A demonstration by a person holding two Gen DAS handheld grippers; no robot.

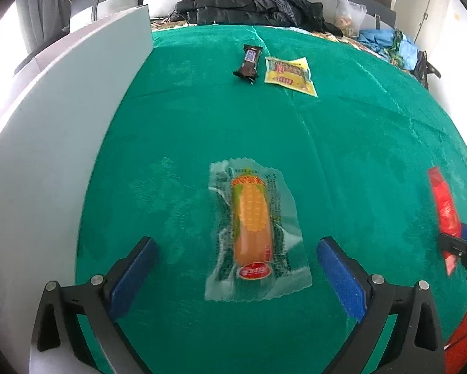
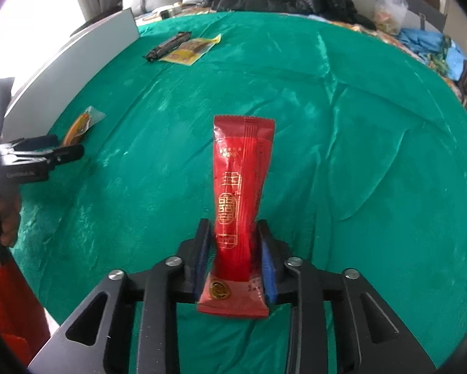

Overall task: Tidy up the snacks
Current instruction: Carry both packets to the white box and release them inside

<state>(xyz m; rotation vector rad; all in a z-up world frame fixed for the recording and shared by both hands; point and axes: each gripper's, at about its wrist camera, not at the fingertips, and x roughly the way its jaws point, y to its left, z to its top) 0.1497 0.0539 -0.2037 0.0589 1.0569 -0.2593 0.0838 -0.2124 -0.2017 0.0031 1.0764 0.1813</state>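
lying between right tongs [image 2: 235, 258], red packet [image 2: 241, 187]

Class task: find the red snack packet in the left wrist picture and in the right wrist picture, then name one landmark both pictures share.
Left wrist view: red snack packet at the far right edge, standing up from the right gripper.
Right wrist view: the packet is centre frame, between the gripper's jaws.
Shared landmark: the dark chocolate bar beside the yellow packet.

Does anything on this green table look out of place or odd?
Little stands out. The red packet sticks up off the green cloth, standing between the right gripper fingers instead of lying flat like the corn snack, chocolate bar and yellow packet. Nothing looks spilled or torn.
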